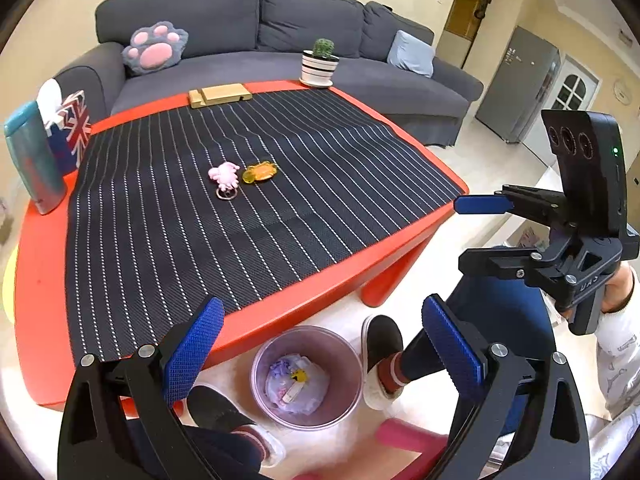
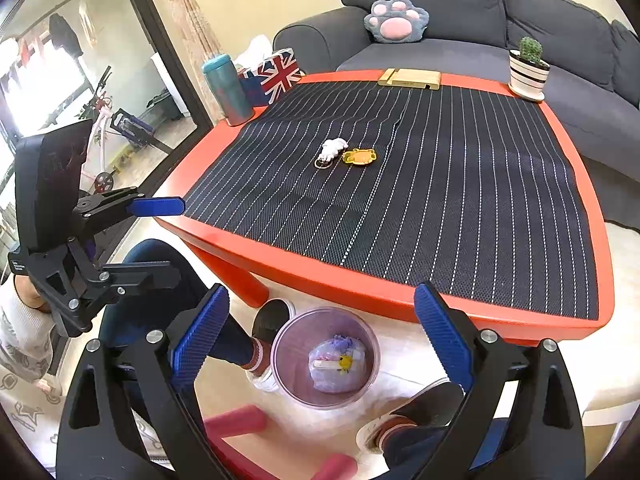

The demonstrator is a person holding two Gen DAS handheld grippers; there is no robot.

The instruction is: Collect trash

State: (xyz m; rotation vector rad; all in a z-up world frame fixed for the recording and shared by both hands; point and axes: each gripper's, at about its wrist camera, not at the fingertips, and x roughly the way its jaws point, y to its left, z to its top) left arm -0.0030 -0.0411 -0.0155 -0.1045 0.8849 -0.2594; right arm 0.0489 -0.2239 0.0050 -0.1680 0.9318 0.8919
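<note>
A translucent purple trash bin [image 1: 307, 376] stands on the floor at the table's near edge, holding crumpled wrappers [image 1: 294, 386]; it also shows in the right wrist view [image 2: 325, 364]. My left gripper [image 1: 320, 344] is open and empty above the bin. My right gripper [image 2: 320, 338] is open and empty above it too; it shows from the side in the left wrist view [image 1: 472, 236]. A pink keychain toy [image 1: 225, 176] and a yellow tag [image 1: 260, 172] lie mid-table on the striped mat [image 1: 256, 208].
The red table [image 1: 40, 280] carries a teal bottle [image 1: 34, 164], a Union Jack tissue box [image 1: 72, 128], a wooden stand [image 1: 220, 96] and a potted cactus [image 1: 320, 64]. A grey sofa [image 1: 280, 40] stands behind. The person's feet [image 1: 380, 356] flank the bin.
</note>
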